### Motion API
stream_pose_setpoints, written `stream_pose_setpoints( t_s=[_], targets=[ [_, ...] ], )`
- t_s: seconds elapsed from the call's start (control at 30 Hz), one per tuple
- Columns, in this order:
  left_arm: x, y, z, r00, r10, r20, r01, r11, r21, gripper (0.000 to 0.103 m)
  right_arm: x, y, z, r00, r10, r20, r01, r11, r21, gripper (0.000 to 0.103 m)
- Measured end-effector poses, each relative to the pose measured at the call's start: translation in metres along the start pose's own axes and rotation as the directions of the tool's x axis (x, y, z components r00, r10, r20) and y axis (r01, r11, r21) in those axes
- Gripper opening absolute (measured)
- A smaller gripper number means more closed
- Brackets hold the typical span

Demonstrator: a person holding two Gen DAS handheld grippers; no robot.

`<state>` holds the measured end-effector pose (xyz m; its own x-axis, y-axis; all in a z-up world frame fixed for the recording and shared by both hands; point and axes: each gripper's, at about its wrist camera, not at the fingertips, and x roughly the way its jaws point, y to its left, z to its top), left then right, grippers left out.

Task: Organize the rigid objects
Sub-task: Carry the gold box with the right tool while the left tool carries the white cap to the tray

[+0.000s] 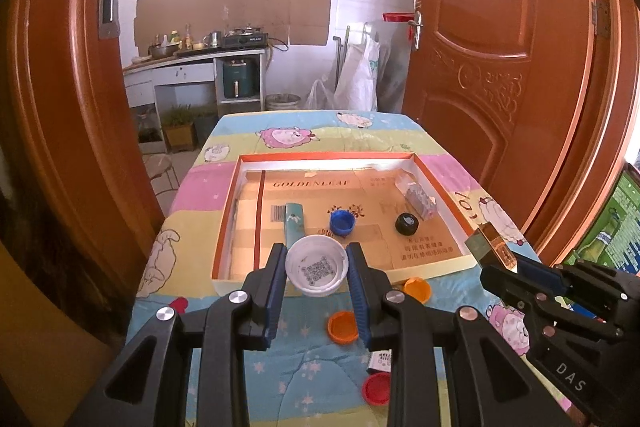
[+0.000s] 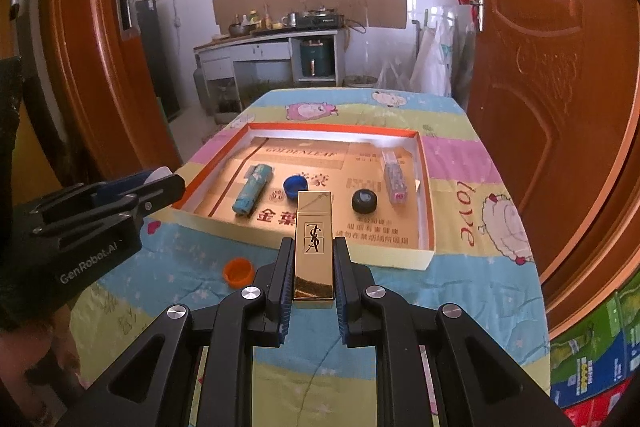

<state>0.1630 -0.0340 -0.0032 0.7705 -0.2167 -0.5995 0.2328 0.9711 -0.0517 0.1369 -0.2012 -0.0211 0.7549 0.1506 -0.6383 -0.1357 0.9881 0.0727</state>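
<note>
Above sheep-print table (image 2: 460,267), I am carrying two pieces toward shallow box (image 2: 425,187): left gripper (image 1: 316,269) clamping white lid (image 1: 316,267), right gripper (image 2: 314,259) clamping gold case (image 2: 314,243). Four items sitting boxed; orange caps (image 1: 343,326) and red cap (image 1: 376,389) waiting outside.

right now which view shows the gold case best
The right wrist view. The gold case sits centred between the right gripper's fingers, its top face and logo plain to read. The left wrist view catches it only at the right edge, small, tilted and partly hidden by those fingers.
</note>
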Motion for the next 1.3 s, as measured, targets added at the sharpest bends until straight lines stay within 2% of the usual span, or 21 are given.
stream_pose_setpoints(
  t_s=[0.8,1.3],
  targets=[
    [0.024,-0.002,0.037,0.999,0.022,0.035,-0.022,1.0,0.008,0.03,0.018,-0.005,0.043,0.999,-0.012,0.041,0.013,0.999,-0.035,0.018],
    [0.048,0.007,0.05,1.0,0.016,-0.006,-0.016,1.0,0.008,0.03,0.045,-0.014,0.067,1.0,-0.007,0.02,0.008,0.999,-0.044,0.018]
  ],
)
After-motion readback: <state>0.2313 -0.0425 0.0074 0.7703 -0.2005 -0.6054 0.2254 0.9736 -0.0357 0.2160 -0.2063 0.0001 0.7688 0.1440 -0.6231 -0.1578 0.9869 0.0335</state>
